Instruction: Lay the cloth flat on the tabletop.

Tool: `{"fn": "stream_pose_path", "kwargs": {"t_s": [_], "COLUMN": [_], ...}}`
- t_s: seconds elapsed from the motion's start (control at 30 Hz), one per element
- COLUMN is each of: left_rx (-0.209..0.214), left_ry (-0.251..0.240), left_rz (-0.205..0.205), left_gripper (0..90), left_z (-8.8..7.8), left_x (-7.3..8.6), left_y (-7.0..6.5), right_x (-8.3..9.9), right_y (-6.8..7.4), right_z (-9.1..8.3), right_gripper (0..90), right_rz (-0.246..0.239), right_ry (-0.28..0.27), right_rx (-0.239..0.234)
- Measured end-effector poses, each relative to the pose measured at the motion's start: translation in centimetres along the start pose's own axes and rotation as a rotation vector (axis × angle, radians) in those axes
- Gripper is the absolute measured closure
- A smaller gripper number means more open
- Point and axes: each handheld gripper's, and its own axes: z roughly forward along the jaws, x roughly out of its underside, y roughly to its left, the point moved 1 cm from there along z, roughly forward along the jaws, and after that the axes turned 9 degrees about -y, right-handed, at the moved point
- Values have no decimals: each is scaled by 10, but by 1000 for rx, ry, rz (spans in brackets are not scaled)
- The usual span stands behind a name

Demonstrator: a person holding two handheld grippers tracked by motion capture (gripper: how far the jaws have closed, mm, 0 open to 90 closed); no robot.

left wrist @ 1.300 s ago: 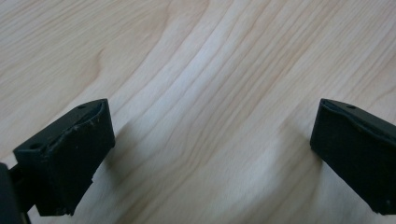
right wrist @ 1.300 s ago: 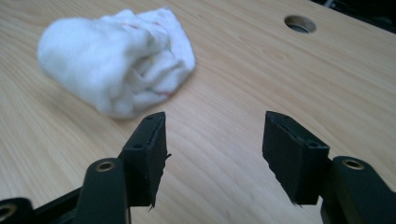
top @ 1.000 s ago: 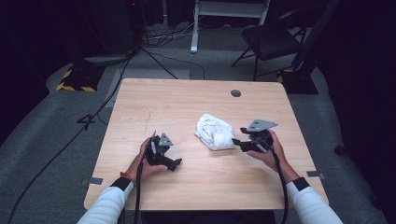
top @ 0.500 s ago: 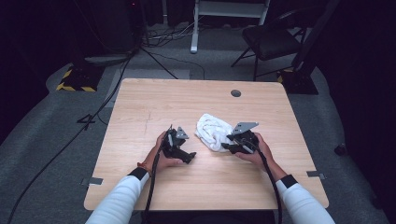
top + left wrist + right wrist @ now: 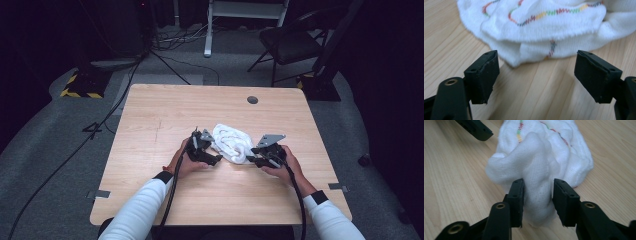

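left gripper (image 5: 536,75) jaws released, closing – right gripper (image 5: 537,200) jaws clamp white cloth (image 5: 541,162) – table (image 5: 150,115)

The tabletop (image 5: 165,110) is lit evenly from above, while the floor and room around its edges stay very dark. Shadows under the hands are short and soft. The high view is a little grainy and soft. In both gripper views the light is bright and warm; the black jaws near the bottom edge look slightly blurred, and the white cloth (image 5: 541,30) is almost overexposed, without hard glare.
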Motion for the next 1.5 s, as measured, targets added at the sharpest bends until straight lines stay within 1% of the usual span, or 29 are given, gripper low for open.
{"fn": "stream_pose_path", "kwargs": {"t_s": [0.03,0.07,0.1,0.13,0.17,0.2,0.23,0.27,0.33,0.43,0.47,0.5,0.6,0.63,0.7,0.77,0.83,0.87,0.9,1.03,1.07,1.13,1.27,1.3,1.33,1.37,1.43,1.47,1.5], "left_rx": [-2,6,6,13,31,40,52,63,76,111,119,119,142,155,172,177,174,174,173,172,176,181,182,195,207,198,212,206,206], "left_ry": [0,6,6,1,4,3,5,5,16,34,35,35,45,41,60,66,81,81,79,80,74,75,80,74,68,69,73,79,79], "left_rz": [9,21,21,23,22,32,50,65,95,134,144,144,186,187,218,227,243,243,237,238,232,225,211,203,193,188,181,186,186], "left_gripper": [240,316,348,420,420,557,624,624,756,788,792,796,810,817,826,828,844,850,857,865,853,830,740,709,709,686,647,608,606], "left_z": [3,6,6,8,8,7,7,5,3,-5,-12,-12,-25,-28,-37,-39,-45,-45,-49,-50,-50,-48,-44,-44,-43,-42,-41,-38,-38], "left_x": [-2,-5,-5,-6,-7,-7,-7,-7,-6,-5,-3,-3,-1,1,8,11,18,18,21,22,21,22,22,22,21,21,20,19,19], "left_y": [-1,-1,-1,0,1,1,0,-1,-3,-8,-13,-13,-25,-29,-43,-48,-54,-54,-55,-54,-53,-53,-53,-52,-52,-52,-52,-55,-55], "right_x": [1,2,2,4,4,4,4,4,5,6,9,11,14,15,16,16,15,15,12,4,-2,-5,-16,-22,-22,-25,-28,-30,-30], "right_y": [-2,-5,-5,-7,-7,-8,-8,-8,-9,-9,-9,-8,-7,-6,-5,-4,-2,-2,1,6,12,16,33,41,41,46,55,64,64], "right_z": [-1,-2,-2,-2,-2,-3,-3,-3,-5,-7,-10,-12,-14,-15,-19,-20,-25,-25,-30,-34,-34,-34,-28,-22,-22,-18,-9,0,0], "right_gripper": [564,521,521,467,467,451,451,451,474,515,583,591,612,612,567,552,493,493,470,441,422,419,414,436,436,460,473,487,487], "right_rz": [5,23,23,35,35,41,42,42,38,37,42,33,19,16,23,22,17,17,17,11,0,-12,-64,-81,-81,-102,-142,-183,-183], "right_ry": [3,6,6,11,11,17,17,17,18,21,15,13,19,20,16,14,-7,-7,-34,-80,-105,-116,-138,-145,-145,-140,-126,-108,-108], "right_rx": [7,22,22,31,31,44,44,44,49,54,33,38,37,39,40,41,33,33,28,18,4,-6,-45,-72,-72,-90,-122,-125,-125]}}
